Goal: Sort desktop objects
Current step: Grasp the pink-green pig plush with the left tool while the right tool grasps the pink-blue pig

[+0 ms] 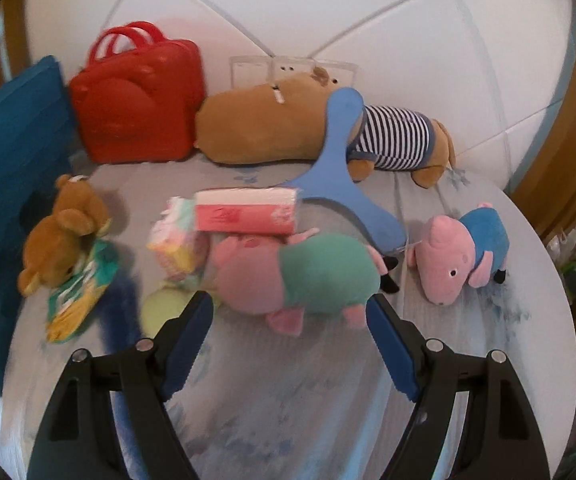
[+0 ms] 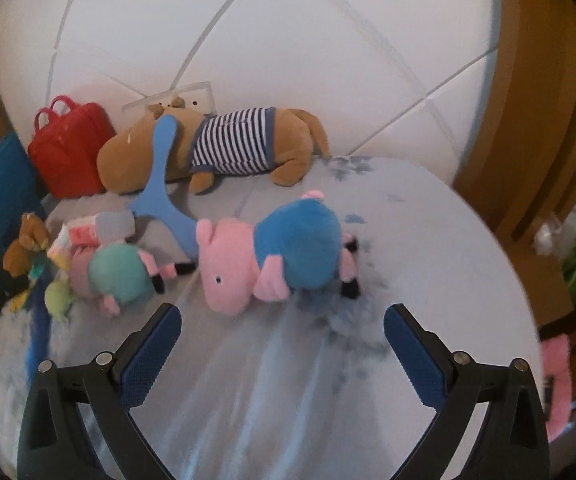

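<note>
Left claw (image 1: 289, 312): jaws spread wide, nothing between them; it hovers just short of the pig toy in the green dress (image 1: 299, 276), which lies on its side at frame centre on the bed (image 1: 487, 336). A pink tissue pack (image 1: 246, 210) rests against that pig's upper side, with a pastel packet (image 1: 172, 236) to its left. A blue three-armed plastic piece (image 1: 339, 176) leans from the bed up onto the large brown plush in a striped shirt (image 1: 288, 128) in the upper middle. Red plastic case (image 1: 136, 96) upper left, against the white padded headboard (image 1: 327, 12). Small brown bear (image 1: 64, 232) at left, lying on a green and yellow packet (image 1: 80, 292).

Right claw (image 2: 282, 320): jaws also wide apart, empty. Pig toy in the blue shirt (image 2: 272, 256) lies on its side at frame centre, just ahead of the fingertips, not touched. Motion blur in the lower frame.
</note>
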Demonstrator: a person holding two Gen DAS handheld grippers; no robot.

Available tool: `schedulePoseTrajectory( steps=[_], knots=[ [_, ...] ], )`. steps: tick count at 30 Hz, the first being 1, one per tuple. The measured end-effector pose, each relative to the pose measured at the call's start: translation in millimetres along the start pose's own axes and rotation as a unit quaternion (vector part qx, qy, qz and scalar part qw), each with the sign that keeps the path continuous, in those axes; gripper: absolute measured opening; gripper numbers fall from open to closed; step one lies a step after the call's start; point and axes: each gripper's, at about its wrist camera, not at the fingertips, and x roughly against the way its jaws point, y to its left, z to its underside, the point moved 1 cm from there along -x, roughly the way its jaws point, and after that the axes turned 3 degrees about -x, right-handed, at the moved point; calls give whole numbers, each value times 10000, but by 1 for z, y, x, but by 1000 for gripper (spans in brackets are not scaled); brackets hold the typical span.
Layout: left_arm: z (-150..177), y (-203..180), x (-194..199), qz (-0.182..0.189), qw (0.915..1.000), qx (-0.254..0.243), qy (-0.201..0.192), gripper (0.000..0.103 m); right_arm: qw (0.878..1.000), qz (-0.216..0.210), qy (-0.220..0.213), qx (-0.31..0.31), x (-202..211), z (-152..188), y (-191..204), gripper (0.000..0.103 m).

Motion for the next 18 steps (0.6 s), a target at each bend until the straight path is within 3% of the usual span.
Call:
schedulePoseTrajectory(
  steps=[9,12,16,18],
  knots=[
    [-9,-43,-91,119,9993,-124,345,79,9981,-137,525,-296,-95,6,23,103],
    [-11,-52,-105,-90,9991,-346,211,80,9968,-144,695,-368,-121,10,26,103],
    [-13,-59,-120,-416,9971,-637,50,98,9949,-228,848,-488,-153,13,31,103],
    [-13,-56,-127,-500,9966,-649,7,101,9947,-251,860,-497,-165,13,35,103]
  ],
)
